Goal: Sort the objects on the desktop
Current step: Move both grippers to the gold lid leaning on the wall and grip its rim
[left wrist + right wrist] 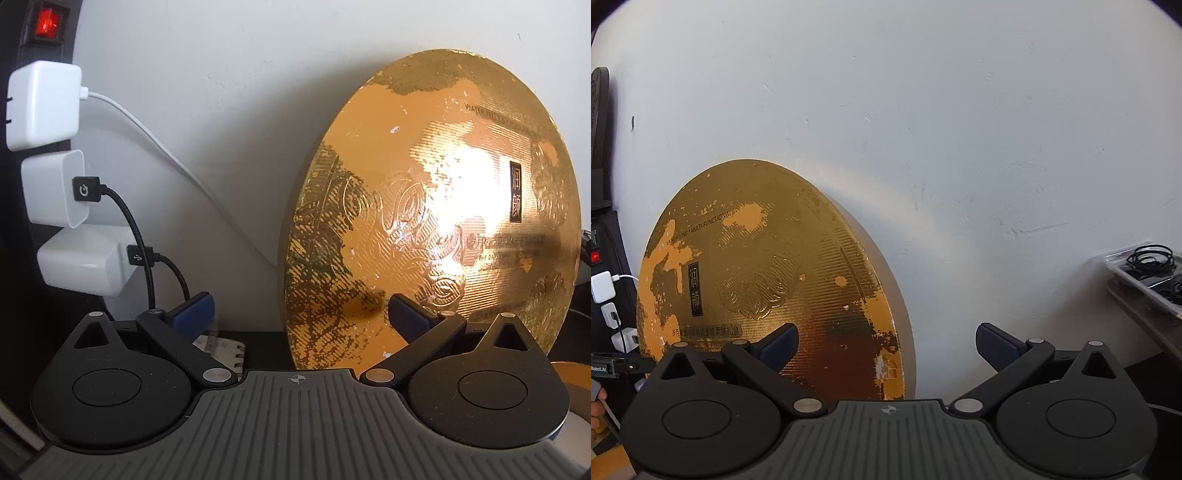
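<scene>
Left wrist view: your left gripper (301,314) gapes empty before the round gold gift-box lid (436,206), foil flaking, propped against the white wall (221,74); your right gripper (885,345) is spread wide too.

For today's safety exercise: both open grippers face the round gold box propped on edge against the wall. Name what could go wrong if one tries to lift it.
1. The gold box stands on edge, leaning on the wall; a nudge from the right gripper could roll or topple it.
2. Its face looks wider than the left gripper opening, so only a rim grip seems possible, and that may slip.
3. The white cable runs behind the box and could snag.
</scene>
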A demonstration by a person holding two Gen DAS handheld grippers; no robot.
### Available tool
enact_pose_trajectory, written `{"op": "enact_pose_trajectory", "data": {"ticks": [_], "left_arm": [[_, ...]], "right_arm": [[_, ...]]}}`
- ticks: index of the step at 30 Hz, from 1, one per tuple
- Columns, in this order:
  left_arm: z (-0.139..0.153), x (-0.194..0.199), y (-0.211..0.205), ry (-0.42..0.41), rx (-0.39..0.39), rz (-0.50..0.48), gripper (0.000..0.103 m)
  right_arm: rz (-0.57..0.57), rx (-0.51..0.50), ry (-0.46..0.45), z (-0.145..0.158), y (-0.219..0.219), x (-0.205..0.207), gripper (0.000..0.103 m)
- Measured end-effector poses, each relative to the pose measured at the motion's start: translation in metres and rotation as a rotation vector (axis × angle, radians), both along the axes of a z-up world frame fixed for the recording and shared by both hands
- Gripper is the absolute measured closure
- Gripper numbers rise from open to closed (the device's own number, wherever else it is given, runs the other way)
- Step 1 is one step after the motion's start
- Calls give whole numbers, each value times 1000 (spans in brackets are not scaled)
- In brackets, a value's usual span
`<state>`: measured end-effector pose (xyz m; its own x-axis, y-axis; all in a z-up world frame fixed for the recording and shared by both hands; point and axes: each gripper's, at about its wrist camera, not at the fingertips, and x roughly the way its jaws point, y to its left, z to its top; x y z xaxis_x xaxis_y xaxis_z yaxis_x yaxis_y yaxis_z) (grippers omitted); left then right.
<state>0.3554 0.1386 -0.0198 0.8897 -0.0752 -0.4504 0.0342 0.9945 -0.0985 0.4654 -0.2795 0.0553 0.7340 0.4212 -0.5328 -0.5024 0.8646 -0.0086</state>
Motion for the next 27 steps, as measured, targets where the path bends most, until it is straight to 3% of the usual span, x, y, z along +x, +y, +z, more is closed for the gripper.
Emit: {"op": "enact_pose_trajectory", "data": {"ticks": [8, 14, 20, 25, 27], "left_arm": [[-8, 11, 1, -15, -8, -78, 0], [-13, 24, 0, 24, -72, -158, 0], [-15, 29, 2, 1, -84, -166, 0], [-16, 30, 2, -9, -63, -150, 0], [-14, 29, 2, -20, -55, -133, 0]], "right_arm": [[41, 27, 15, -23, 5, 17, 0], [52, 93, 39, -30, -1, 29, 0], [108, 143, 98, -37, -2, 42, 0], [126, 89, 23, -29, 12, 30, 1], [133, 68, -7, -25, 18, 25, 7]]}}
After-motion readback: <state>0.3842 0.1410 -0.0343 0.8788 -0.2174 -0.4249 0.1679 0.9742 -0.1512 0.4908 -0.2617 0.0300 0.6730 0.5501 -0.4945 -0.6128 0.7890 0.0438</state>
